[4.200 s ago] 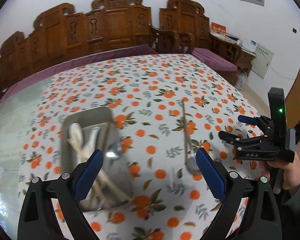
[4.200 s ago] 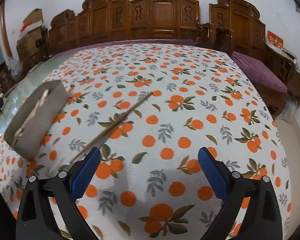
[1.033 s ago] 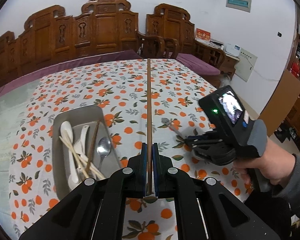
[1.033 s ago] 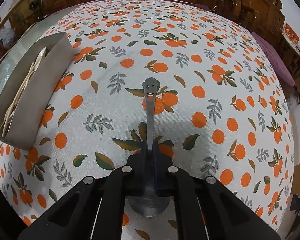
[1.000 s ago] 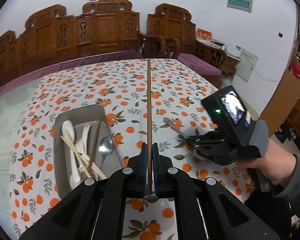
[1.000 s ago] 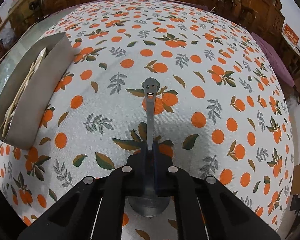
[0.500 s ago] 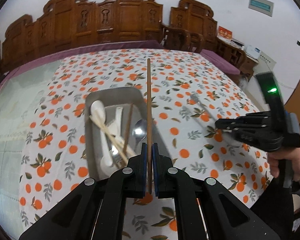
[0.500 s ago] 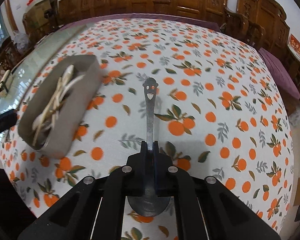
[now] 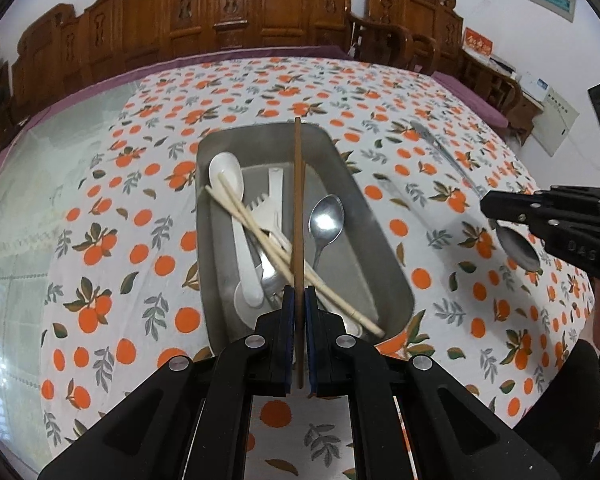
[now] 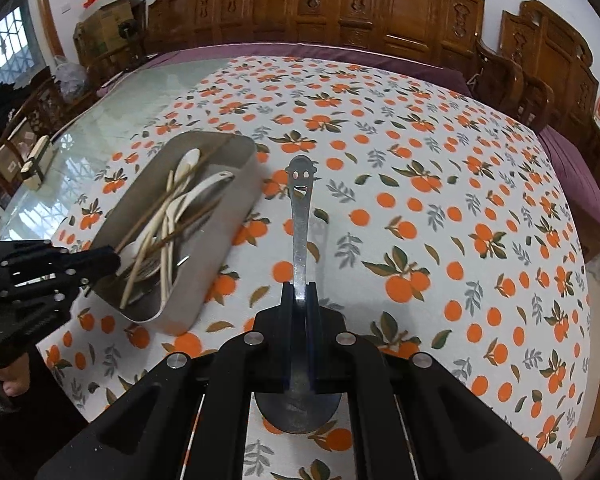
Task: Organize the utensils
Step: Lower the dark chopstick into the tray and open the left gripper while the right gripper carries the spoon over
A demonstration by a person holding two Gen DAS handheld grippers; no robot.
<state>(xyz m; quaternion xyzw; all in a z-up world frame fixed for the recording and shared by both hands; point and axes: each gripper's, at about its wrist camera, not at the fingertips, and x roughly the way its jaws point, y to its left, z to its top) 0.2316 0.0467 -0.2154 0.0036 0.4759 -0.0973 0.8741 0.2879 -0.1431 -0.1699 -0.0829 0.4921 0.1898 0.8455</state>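
Left gripper (image 9: pixel 299 316): jaws closed on a dark brown chopstick (image 9: pixel 297 208), pinched near its near end. Stick runs straight away from the camera, lengthwise over the metal tray (image 9: pixel 384 264); far tip reaches about the tray's far rim. Whether the stick touches the tray contents cannot be told.

Tray sits directly ahead of the left gripper, on an orange-print tablecloth (image 9: pixel 140 208). Contents: white plastic spoon (image 9: pixel 230 184) at left, a pair of pale chopsticks (image 9: pixel 260 236) lying diagonally across it, a white fork-like piece (image 9: pixel 274 204) at centre, a steel spoon (image 9: pixel 325 224) at right with bowl toward the far end.

Right gripper (image 10: pixel 300 300): jaws closed on a steel spoon with smiley-face handle (image 10: pixel 300 216), gripped on the handle just above the bowl. Bowl hangs at the near side under the fingers; face end points far. This gripper is to the right of the tray, held above the cloth, apart from the tray.
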